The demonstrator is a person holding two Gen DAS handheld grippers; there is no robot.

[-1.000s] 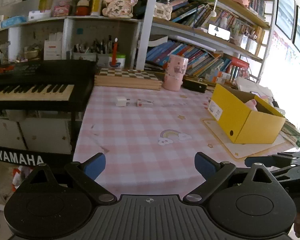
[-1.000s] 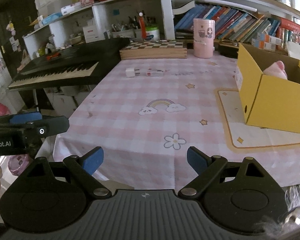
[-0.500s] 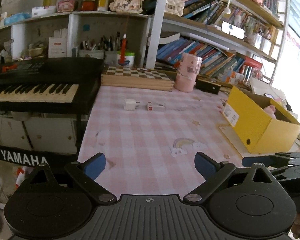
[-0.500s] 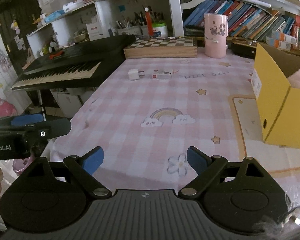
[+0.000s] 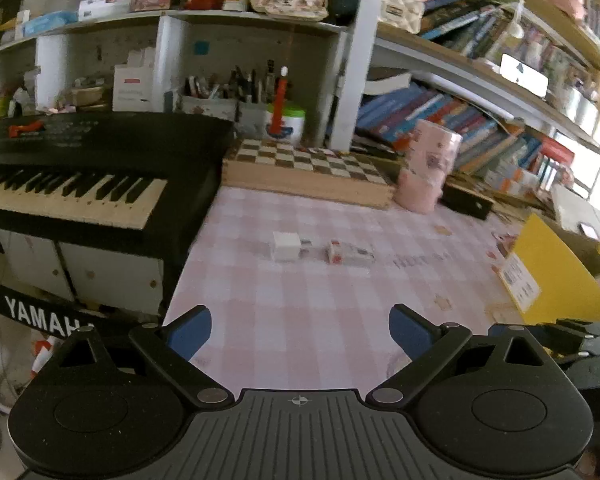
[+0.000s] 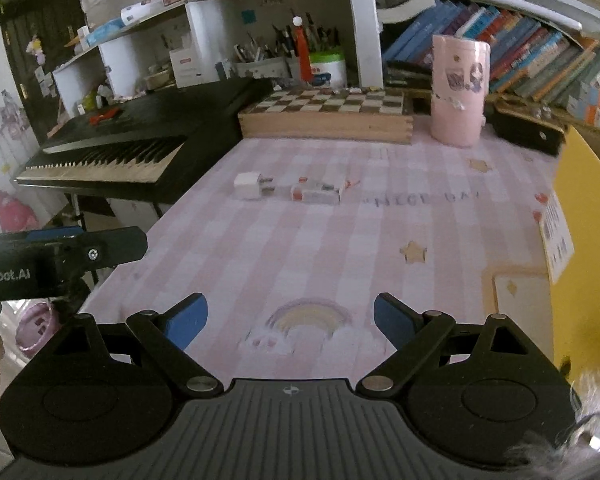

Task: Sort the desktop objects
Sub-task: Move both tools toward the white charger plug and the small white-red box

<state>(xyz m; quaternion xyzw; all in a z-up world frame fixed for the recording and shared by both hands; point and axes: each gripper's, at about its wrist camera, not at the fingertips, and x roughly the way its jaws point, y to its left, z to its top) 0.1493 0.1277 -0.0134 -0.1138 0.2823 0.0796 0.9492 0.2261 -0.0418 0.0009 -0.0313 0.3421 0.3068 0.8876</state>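
Note:
A white plug cube and a small white box with red marks lie side by side on the pink checked tablecloth; they also show in the right wrist view, the cube and the box. A yellow open box stands at the right, with something pink inside. My left gripper is open and empty, over the near table edge. My right gripper is open and empty, above the rainbow print.
A black keyboard stands left of the table. A wooden chessboard box, a pink cup and a black case stand at the back. Bookshelves rise behind. The left gripper's side shows in the right wrist view.
Both grippers have moved forward over the table toward the plug cube and small box, which now look larger. Both jaws have stayed open.

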